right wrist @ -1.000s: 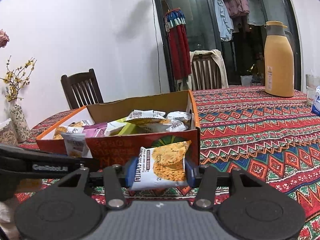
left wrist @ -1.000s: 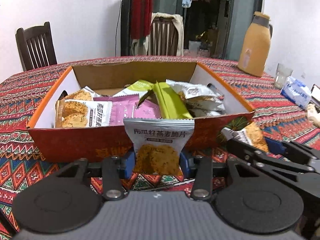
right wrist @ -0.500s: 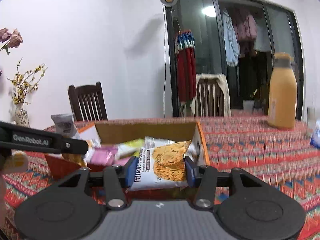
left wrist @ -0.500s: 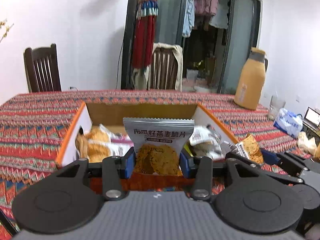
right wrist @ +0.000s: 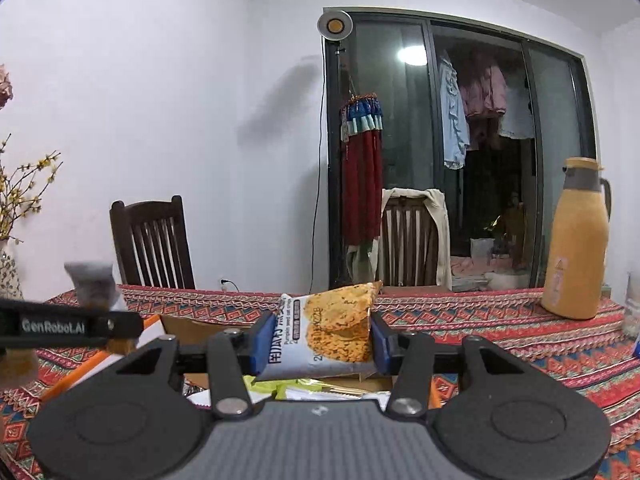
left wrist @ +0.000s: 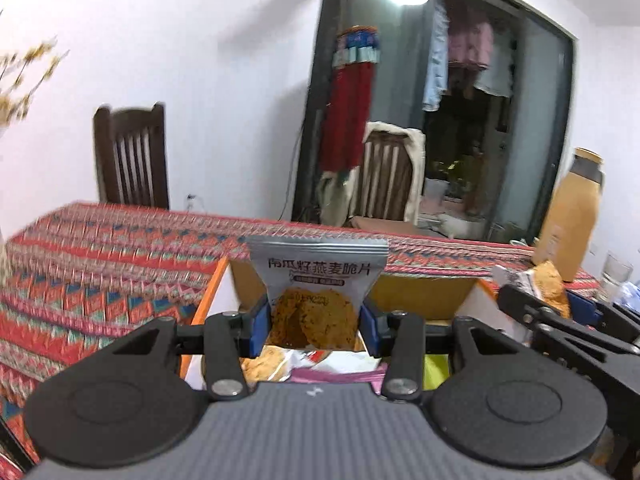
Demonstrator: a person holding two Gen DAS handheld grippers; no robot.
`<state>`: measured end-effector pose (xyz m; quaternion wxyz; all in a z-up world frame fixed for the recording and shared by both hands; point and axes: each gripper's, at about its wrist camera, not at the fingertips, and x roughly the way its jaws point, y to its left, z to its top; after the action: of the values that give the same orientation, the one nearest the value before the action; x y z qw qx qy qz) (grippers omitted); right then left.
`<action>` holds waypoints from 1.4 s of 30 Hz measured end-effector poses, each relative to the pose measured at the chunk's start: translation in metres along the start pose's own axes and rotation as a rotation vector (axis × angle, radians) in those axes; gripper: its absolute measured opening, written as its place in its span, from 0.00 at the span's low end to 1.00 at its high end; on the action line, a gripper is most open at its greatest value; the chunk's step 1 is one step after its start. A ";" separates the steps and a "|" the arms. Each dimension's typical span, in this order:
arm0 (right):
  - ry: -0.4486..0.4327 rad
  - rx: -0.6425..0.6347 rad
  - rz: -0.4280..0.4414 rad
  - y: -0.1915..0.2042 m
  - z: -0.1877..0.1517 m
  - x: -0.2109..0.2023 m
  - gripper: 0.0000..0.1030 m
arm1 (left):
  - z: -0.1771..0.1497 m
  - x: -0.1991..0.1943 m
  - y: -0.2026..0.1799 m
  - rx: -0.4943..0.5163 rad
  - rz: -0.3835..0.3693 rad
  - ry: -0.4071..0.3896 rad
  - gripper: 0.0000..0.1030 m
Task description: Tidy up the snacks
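Landmark: cardboard box (left wrist: 424,298), open-topped, orange rim, white inner side walls, plain brown far wall; it sits on the patterned tablecloth (left wrist: 100,264).

Left gripper (left wrist: 314,322): jaws clenched on an upright snack packet (left wrist: 316,280); the blue pads press its two side edges.

Left packet material: glossy silver-grey foil, crimped serrated top seal, printed characters above a picture of brown round crisps.

Left packet orientation: long axis vertical, sealed top pointing up, printed face toward the camera.

Left packet position: held above the box's near-left part, over the loose packets (left wrist: 280,364) inside, not touching them.

Right gripper (right wrist: 316,338): jaws clenched on a second snack packet (right wrist: 324,334), gripped at both short ends.

Right packet material: white-and-orange foil pillow pack, slightly crumpled, one corner peaking upward.

Right packet orientation: turned sideways, so its print runs vertically; long axis roughly horizontal, spanning pad to pad.

Right packet position: held above the box's near-right part, clear of the contents below.

Box contents: flat foil packets in white, pink and lime green, lying loosely overlapped.

Edges: the box's left orange rim runs just below the left gripper's left finger; the far wall stands behind both packets.

Open room: bare tablecloth extends left of the box and beyond its far wall; to its right, cloth runs to a tall orange thermos (right wrist: 576,240), well apart from the box.

Background: two slatted wooden chairs behind the table; the left wrist view is motion-blurred.
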<state>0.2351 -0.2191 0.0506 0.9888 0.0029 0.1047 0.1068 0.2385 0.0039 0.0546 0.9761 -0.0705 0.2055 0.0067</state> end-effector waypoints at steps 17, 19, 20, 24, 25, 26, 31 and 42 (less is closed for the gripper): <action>0.061 0.019 0.002 -0.006 -0.018 0.013 0.99 | -0.009 -0.001 0.018 -0.056 -0.023 -0.031 1.00; 0.056 0.030 0.001 -0.007 -0.020 0.013 1.00 | -0.010 0.000 0.018 -0.068 -0.030 -0.021 1.00; 0.058 0.031 -0.002 -0.007 -0.021 0.014 1.00 | -0.011 0.001 0.018 -0.066 -0.025 -0.013 1.00; 0.071 0.034 -0.016 -0.008 -0.024 0.018 1.00 | -0.010 0.005 0.017 -0.060 -0.015 -0.002 1.00; 0.071 0.035 -0.018 -0.009 -0.024 0.018 1.00 | -0.010 0.004 0.017 -0.059 -0.012 -0.004 1.00; 0.069 0.035 -0.021 -0.009 -0.024 0.018 1.00 | -0.010 0.004 0.016 -0.057 -0.009 -0.008 1.00; 0.041 0.032 -0.022 -0.008 -0.022 0.010 1.00 | -0.007 -0.010 0.011 -0.040 -0.002 -0.039 1.00; -0.021 0.047 -0.023 -0.008 -0.010 -0.039 1.00 | -0.011 -0.076 0.011 -0.034 -0.033 -0.089 1.00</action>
<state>0.1972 -0.2352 0.0482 0.9906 0.0259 0.0968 0.0931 0.1644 0.0146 0.0733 0.9829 -0.0903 0.1604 -0.0025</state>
